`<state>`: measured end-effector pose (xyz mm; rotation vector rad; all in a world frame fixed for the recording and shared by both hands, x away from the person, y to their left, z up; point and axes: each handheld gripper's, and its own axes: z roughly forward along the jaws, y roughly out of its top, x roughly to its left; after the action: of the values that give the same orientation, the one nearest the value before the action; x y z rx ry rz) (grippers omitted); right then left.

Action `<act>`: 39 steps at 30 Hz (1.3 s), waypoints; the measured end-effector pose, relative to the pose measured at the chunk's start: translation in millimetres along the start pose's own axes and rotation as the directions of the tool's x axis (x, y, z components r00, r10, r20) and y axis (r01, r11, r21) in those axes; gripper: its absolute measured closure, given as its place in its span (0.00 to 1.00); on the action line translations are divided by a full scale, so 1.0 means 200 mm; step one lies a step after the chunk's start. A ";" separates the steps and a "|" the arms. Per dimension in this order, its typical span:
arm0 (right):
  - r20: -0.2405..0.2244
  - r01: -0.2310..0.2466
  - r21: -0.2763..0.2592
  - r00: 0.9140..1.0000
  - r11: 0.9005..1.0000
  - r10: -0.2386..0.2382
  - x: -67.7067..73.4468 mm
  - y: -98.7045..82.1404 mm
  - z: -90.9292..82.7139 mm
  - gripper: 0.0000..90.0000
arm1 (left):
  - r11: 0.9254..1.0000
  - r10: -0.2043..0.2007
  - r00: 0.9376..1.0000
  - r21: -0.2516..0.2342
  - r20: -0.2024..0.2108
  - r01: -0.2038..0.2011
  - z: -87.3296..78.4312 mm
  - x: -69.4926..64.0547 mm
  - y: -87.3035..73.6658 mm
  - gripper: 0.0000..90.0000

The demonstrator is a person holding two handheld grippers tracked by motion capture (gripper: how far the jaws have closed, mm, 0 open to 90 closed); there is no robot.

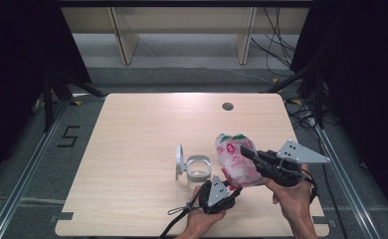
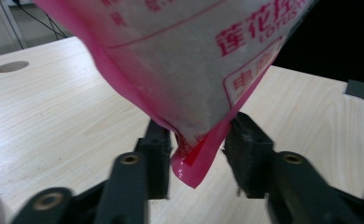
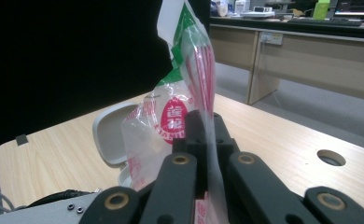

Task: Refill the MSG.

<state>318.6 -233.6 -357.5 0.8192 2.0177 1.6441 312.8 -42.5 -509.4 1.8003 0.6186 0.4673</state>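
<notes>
A pink and clear plastic bag of white contents hangs tilted above the table's front right. My right gripper is shut on the bag's upper film, which runs pinched between its jaws. From below, my left gripper holds the bag's lower corner; in the left gripper view its pads touch both sides of that corner. Just left of the bag stands a clear jar with its white lid hinged upright.
The light wood table has a round cable hole near its far edge. Black curtains flank both sides, and a dark cable trails from the left gripper at the front edge.
</notes>
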 end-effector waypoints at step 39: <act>-0.015 0.010 0.030 1.000 1.000 -0.010 0.06 0.09 0.19 1.00 | 0.989 -0.101 0.993 -0.109 -0.055 0.094 -0.03 -0.08 -0.04 0.85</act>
<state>336.6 -195.1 -347.5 0.8080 2.0578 1.6234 295.7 -46.5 -515.5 1.6518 0.7078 0.4809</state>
